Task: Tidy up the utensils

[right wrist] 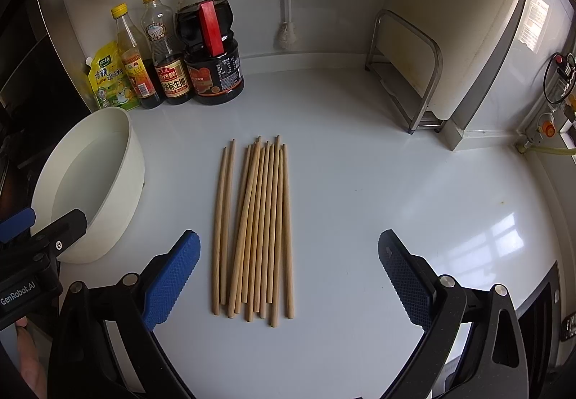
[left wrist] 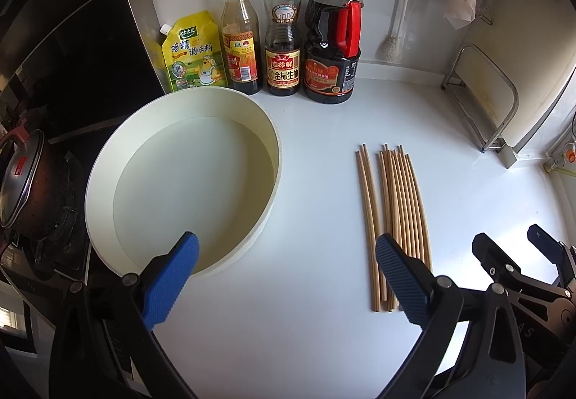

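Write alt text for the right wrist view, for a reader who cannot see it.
A bundle of wooden chopsticks lies on a white counter between the fingers of the open right gripper. An empty white bowl sits to the left, with sauce bottles behind it.

The left gripper's finger point(left wrist: 403, 280) covers the near ends of several chopsticks point(left wrist: 392, 219). Behind the bowl point(left wrist: 252, 111), the yellow pouch's point(left wrist: 192, 49) bottom edge is hidden. The pot point(left wrist: 25, 179) left of the bowl is cropped
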`<state>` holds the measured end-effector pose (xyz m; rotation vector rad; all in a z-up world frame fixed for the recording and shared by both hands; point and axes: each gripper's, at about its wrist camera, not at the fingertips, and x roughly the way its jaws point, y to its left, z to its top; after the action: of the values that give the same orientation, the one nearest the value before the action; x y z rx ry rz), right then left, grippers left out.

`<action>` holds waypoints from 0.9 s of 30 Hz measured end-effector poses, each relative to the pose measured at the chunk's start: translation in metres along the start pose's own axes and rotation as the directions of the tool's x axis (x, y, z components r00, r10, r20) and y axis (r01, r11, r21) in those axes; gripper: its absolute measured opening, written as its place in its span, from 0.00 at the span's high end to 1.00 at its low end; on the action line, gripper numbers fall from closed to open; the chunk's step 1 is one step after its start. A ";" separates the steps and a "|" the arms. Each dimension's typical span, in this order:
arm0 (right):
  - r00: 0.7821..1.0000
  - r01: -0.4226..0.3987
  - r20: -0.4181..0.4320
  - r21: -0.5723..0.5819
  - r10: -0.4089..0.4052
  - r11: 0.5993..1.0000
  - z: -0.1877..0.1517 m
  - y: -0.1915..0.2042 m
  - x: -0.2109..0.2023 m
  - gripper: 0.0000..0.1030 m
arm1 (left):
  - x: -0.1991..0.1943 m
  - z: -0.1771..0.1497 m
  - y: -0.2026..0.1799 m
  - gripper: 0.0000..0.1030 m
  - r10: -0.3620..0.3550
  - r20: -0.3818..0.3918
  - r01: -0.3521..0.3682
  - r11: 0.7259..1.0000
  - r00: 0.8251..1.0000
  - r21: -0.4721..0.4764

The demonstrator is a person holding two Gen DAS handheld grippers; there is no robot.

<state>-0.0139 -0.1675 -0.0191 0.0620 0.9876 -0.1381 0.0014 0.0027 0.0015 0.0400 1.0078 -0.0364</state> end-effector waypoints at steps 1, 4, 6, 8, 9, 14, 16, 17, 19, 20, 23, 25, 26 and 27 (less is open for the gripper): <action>1.000 0.000 0.000 0.000 0.000 1.000 0.000 0.000 0.000 0.08 | 0.000 0.000 0.000 0.06 0.000 0.000 0.000 1.000 1.000 -0.001; 1.000 0.001 0.000 0.001 -0.001 1.000 0.000 0.000 0.000 0.08 | 0.000 0.000 0.000 0.06 0.000 0.000 0.000 1.000 1.000 -0.002; 1.000 0.001 0.001 0.001 -0.001 1.000 0.000 0.000 0.000 0.08 | 0.000 0.000 0.000 0.06 0.000 0.000 0.000 1.000 1.000 -0.001; 1.000 0.000 0.000 0.001 0.000 1.000 0.000 0.000 0.000 0.08 | 0.000 0.000 0.000 0.06 0.000 -0.001 0.000 1.000 1.000 -0.001; 1.000 0.000 0.000 0.000 0.000 1.000 0.000 0.000 0.000 0.08 | 0.000 0.000 0.000 0.06 0.000 -0.001 0.000 1.000 1.000 -0.001; 1.000 0.001 0.000 -0.002 -0.001 1.000 0.001 0.001 0.000 0.08 | 0.000 0.000 0.000 0.06 0.000 -0.001 0.000 1.000 1.000 -0.001; 1.000 0.000 -0.001 -0.001 0.000 1.000 0.001 0.000 0.000 0.08 | 0.000 0.000 0.000 0.06 0.000 -0.001 0.000 1.000 1.000 -0.001; 1.000 0.000 -0.001 -0.001 0.000 1.000 0.001 0.000 0.000 0.08 | 0.000 0.000 0.000 0.06 0.000 -0.002 0.000 1.000 1.000 -0.001; 1.000 0.000 -0.001 -0.002 0.000 1.000 0.001 0.000 0.000 0.08 | 0.000 0.000 0.000 0.06 0.000 -0.001 0.000 1.000 1.000 -0.001; 1.000 0.000 -0.001 -0.002 0.000 1.000 0.001 0.000 0.000 0.08 | 0.000 0.000 0.000 0.06 0.000 -0.001 0.000 1.000 1.000 -0.001; 1.000 0.001 -0.001 -0.001 -0.001 1.000 0.002 0.000 0.000 0.08 | 0.000 0.000 0.000 0.06 0.001 -0.002 -0.001 1.000 1.000 -0.001; 1.000 0.001 -0.002 -0.002 -0.001 1.000 0.002 0.000 0.000 0.08 | 0.000 0.000 0.000 0.06 0.001 -0.001 -0.001 1.000 1.000 -0.002; 1.000 0.000 -0.002 -0.002 0.000 1.000 0.002 0.000 0.001 0.08 | 0.000 0.000 0.000 0.06 0.001 -0.002 -0.001 1.000 1.000 -0.002; 1.000 0.001 -0.002 -0.002 -0.001 1.000 0.002 0.000 0.001 0.08 | 0.000 0.000 0.000 0.06 0.001 -0.002 -0.001 1.000 1.000 -0.002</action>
<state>-0.0114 -0.1674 -0.0184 0.0597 0.9898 -0.1376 0.0015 0.0024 0.0014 0.0387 1.0094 -0.0346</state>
